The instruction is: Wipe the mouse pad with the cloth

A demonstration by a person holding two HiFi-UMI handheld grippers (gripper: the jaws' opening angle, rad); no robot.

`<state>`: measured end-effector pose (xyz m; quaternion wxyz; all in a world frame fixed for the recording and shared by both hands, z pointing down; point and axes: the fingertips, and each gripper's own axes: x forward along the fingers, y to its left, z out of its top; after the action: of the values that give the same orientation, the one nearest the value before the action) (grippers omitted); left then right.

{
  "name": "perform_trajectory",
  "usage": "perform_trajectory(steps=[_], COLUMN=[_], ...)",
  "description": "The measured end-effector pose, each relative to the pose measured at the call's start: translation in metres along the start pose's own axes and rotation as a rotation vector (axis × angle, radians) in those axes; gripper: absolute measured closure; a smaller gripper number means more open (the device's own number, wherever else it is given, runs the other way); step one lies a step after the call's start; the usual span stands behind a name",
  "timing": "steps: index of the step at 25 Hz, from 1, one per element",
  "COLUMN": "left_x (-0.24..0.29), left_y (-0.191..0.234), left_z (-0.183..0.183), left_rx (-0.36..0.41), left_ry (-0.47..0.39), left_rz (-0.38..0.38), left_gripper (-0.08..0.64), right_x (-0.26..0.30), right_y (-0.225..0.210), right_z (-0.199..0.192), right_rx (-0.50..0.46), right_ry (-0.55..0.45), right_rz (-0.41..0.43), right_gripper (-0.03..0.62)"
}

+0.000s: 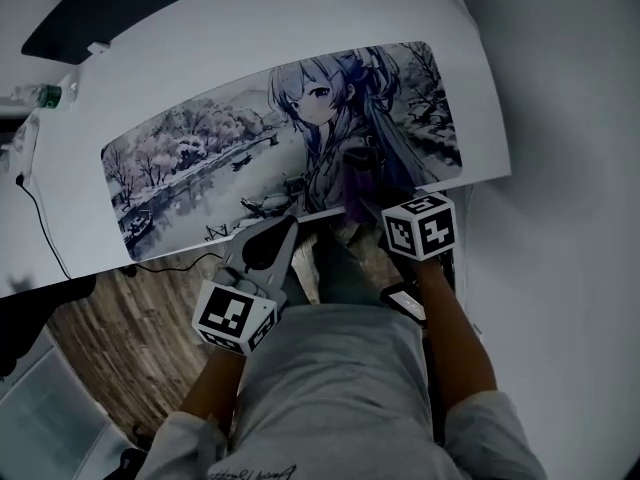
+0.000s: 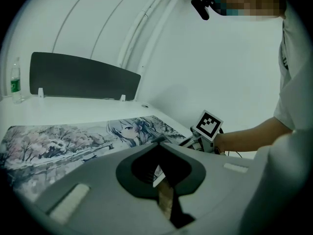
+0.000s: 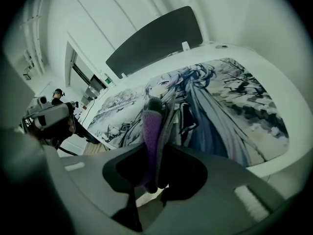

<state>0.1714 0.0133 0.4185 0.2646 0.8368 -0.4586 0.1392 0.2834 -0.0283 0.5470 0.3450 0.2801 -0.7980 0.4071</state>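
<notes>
1. Two hand-held grippers sit at the near edge of the white worktop [image 1: 300, 38], on which the long printed mouse pad [image 1: 200, 158] lies flat
2. Right gripper [image 3: 155, 104]: jaws clenched on a folded purple cloth [image 3: 149, 131], which stands up between them over the near right part of the pad; contact with the pad cannot be told
3. Left gripper [image 2: 159, 141]: jaws pressed together on nothing, tips at the pad's near edge, close beside the right gripper
4. Progress, as judged: the cloth is in hand and at the pad; no wiped zone can be distinguished, so the strokes along the pad's length, its left end especially, appear yet to be made
5. Bottle [image 1: 40, 95]: far left of the worktop, well apart from the pad
</notes>
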Motion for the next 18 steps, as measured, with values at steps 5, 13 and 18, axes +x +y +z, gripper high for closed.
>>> perform_trajectory(steps=[5, 13, 18], left_x=[0.02, 0.043, 0.05], left_y=[-0.015, -0.036, -0.042], left_z=[0.008, 0.016, 0.016], left_rx=[0.027, 0.045, 0.053], left_ry=[0.009, 0.023, 0.036], left_rz=[-0.023, -0.052, -0.054], left_gripper=[0.541, 0.541, 0.541], right_x=[-0.024, -0.064, -0.085], right_y=[-0.039, -0.1, -0.136], right_z=[0.0, -0.007, -0.01], right_rx=[0.016, 0.068, 0.104], right_ry=[-0.014, -0.04, -0.062], right_rz=[-0.042, -0.122, -0.172], right_gripper=[0.488, 0.488, 0.488])
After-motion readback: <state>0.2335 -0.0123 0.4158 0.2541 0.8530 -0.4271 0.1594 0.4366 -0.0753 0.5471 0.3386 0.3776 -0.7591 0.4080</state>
